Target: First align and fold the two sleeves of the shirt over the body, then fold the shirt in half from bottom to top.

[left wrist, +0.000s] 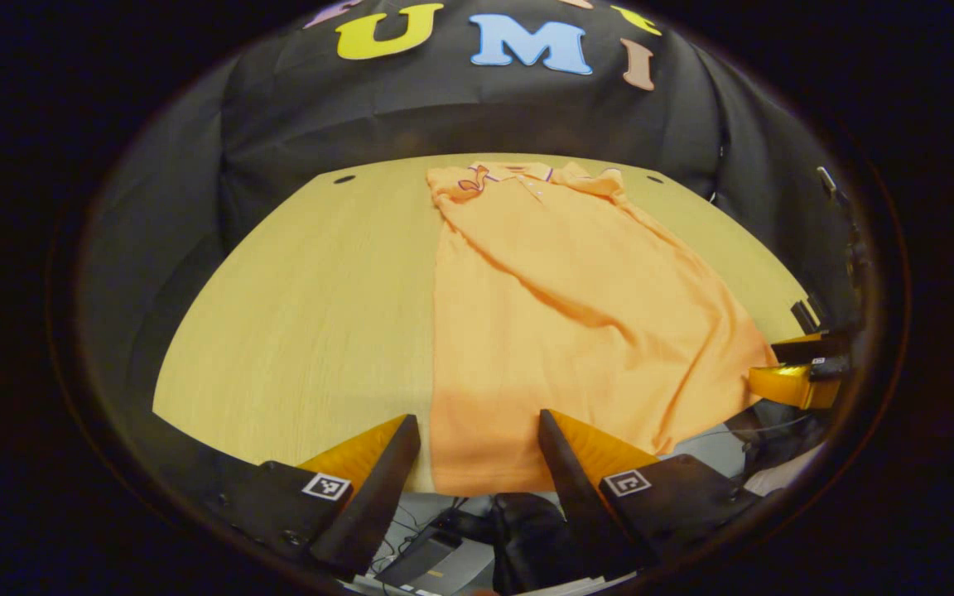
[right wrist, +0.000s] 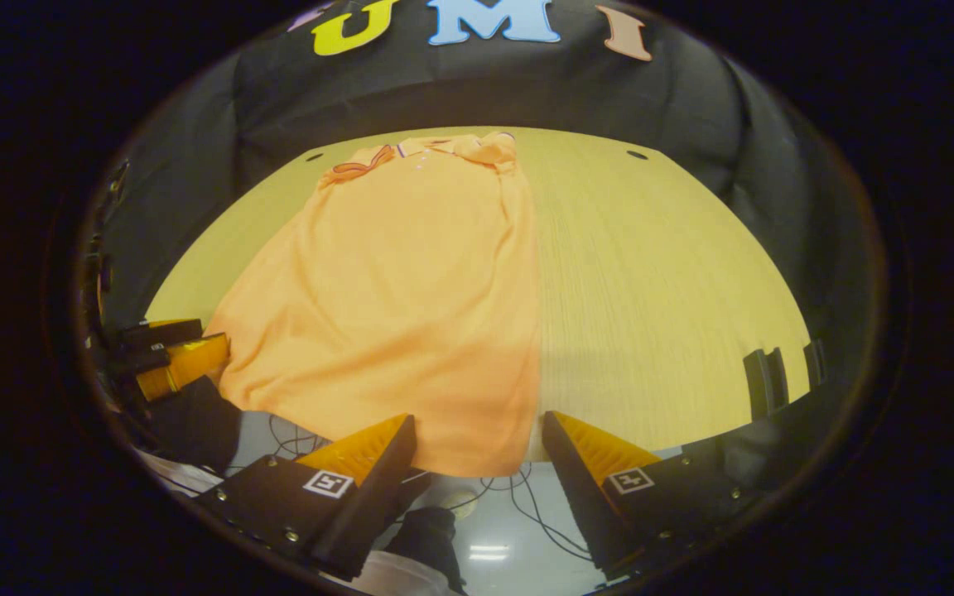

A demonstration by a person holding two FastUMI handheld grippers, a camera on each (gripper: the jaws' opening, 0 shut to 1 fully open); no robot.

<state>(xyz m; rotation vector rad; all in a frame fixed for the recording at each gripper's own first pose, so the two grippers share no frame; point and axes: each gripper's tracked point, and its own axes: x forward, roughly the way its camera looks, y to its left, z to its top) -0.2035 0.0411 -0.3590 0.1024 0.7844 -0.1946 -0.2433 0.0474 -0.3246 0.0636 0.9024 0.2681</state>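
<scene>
In the left gripper view the left claw (left wrist: 479, 439) sits at the bottom centre of the frame, its two fingers spread wide apart with nothing pinched; between them shows the near hem of the orange shirt (left wrist: 560, 306). In the right gripper view the right claw (right wrist: 479, 439) is likewise at the bottom centre, fingers spread and holding nothing, with the shirt's lower right corner lying between them at the desk edge.

The shirt (right wrist: 394, 306) lies flat on the light wooden desk (left wrist: 303, 306), collar at the top of the frame near the far edge, hem at the near edge. Both sides look folded in over the body, giving a long narrow shape with soft creases running diagonally.

At the right edge of the left gripper view the right claw (left wrist: 800, 368) appears just beside the shirt's lower corner. At the left edge of the right gripper view the left claw (right wrist: 166, 352) shows just beside the shirt's other lower corner.

Cables (right wrist: 518, 497) lie on the floor below the desk edge
</scene>
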